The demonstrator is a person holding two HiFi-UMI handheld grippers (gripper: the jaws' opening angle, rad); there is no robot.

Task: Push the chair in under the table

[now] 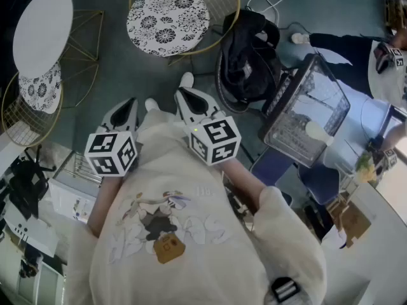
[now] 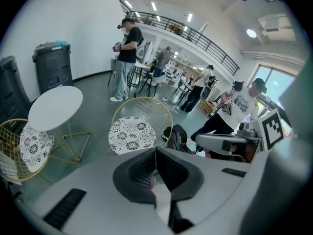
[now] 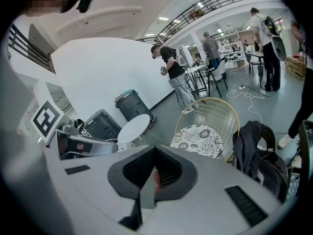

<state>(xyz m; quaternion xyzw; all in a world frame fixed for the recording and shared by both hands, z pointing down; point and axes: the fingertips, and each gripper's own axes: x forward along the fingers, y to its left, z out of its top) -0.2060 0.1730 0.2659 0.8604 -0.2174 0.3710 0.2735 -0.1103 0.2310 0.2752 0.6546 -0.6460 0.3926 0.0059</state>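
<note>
Our left gripper [image 1: 126,112] and right gripper [image 1: 191,100] are closed, empty; we judge the wire chair [image 1: 168,11] light, stiff: push its back rim.

A black backpack [image 1: 248,53] slumps on the grey floor [image 1: 114,81], its top open. Just beside it, to the right in the head view, a clear plastic crate [image 1: 308,110] stands tilted. A white cable [image 1: 270,2] loops across the floor beyond the backpack. Against the white wall stand two dark grey bins [image 2: 51,65] (the nearer one only partly in view). Farther off, a person in a black T-shirt [image 2: 128,50] stands near tall dark stools [image 2: 146,80], below a gallery railing [image 2: 195,33].
</note>
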